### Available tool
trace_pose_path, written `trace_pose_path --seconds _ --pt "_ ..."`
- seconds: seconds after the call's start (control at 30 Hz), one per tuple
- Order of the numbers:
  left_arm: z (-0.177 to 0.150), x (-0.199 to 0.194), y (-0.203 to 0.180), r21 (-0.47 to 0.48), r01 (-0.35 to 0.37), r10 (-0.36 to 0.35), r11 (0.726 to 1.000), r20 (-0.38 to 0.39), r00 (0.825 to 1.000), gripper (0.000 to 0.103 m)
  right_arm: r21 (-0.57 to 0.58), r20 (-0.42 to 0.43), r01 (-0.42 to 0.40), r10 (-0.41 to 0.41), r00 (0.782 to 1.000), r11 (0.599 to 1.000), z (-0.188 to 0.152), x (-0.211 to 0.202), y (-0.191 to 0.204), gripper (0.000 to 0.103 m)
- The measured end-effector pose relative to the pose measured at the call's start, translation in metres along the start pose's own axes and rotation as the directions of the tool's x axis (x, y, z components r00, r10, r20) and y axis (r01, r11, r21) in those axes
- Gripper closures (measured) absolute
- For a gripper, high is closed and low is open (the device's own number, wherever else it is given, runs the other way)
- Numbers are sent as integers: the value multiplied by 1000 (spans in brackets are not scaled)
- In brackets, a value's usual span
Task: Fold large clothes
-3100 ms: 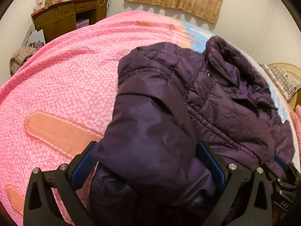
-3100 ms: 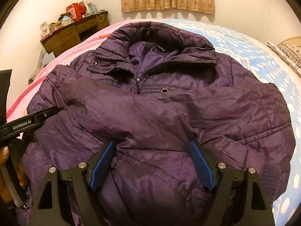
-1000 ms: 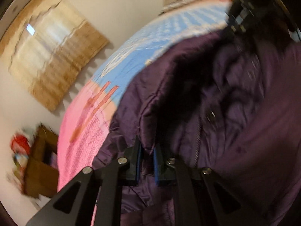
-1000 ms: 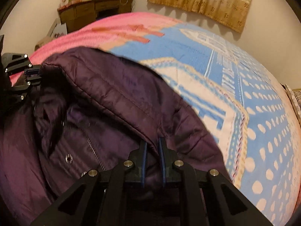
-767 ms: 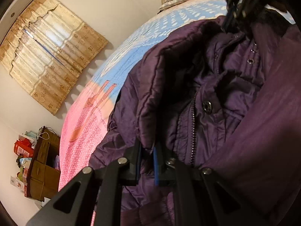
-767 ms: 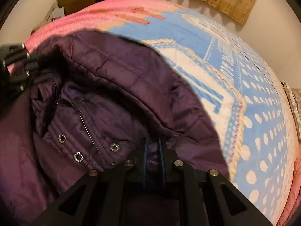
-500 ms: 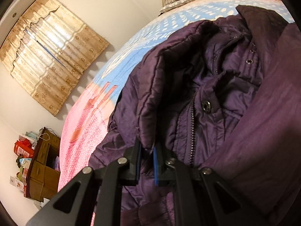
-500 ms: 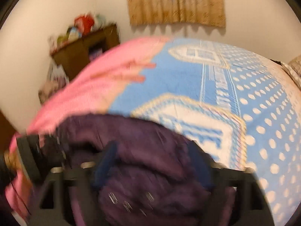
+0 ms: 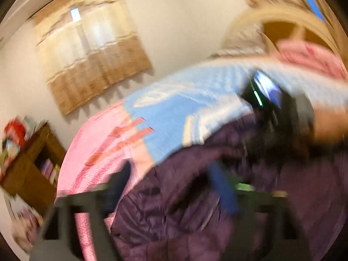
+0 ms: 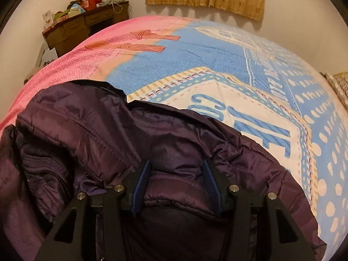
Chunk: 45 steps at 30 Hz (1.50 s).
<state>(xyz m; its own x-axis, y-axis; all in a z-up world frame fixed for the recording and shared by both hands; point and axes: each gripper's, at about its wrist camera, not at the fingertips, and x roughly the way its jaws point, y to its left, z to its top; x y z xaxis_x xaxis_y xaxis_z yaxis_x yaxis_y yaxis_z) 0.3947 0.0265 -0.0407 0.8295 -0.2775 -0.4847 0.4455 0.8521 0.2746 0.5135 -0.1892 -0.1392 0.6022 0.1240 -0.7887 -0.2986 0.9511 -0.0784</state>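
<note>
On the bedspread [image 10: 217,50], the purple jacket [image 10: 91,134] lies bunched at the near end, its collar edge towards the pink half and the wooden desk [image 10: 71,30] beyond. A second ago both grippers were pinched shut on the collar fabric; now each has let go. The left gripper [image 9: 174,187], badly blurred in its own view, is opening, its blue pads spread wide above the jacket with no cloth pressed between them. The right gripper [image 10: 177,182] had sprung wide half a second ago and is closing again, its jaws part-spread around a puffy fold near the collar; the pads sit just beside the fold, and I cannot tell whether they touch it. Seen from the left wrist, the right gripper's body hangs over the jacket's far edge.
</note>
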Motion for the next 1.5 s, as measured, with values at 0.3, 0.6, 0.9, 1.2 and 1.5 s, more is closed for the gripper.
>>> trace_pose_path --seconds 0.3,0.6,0.9,1.2,1.5 --pt "-16 123 5 -154 -167 99 974 -373 923 22 38 37 -41 40 999 998 -5 -1 -6 50" --pt "-46 143 9 -253 -179 64 951 -404 912 7 69 37 -71 69 997 995 -5 1 -11 50" --pt "-50 142 16 -296 -160 29 942 -403 915 4 58 29 -51 49 998 997 -4 3 -9 50" --pt "-51 144 18 -312 -151 11 938 -408 913 3 39 25 -20 19 999 999 -4 4 -4 50" --pt "-53 146 20 -323 -143 0 935 -404 915 3 34 24 -9 9 1000 999 -4 4 -3 50"
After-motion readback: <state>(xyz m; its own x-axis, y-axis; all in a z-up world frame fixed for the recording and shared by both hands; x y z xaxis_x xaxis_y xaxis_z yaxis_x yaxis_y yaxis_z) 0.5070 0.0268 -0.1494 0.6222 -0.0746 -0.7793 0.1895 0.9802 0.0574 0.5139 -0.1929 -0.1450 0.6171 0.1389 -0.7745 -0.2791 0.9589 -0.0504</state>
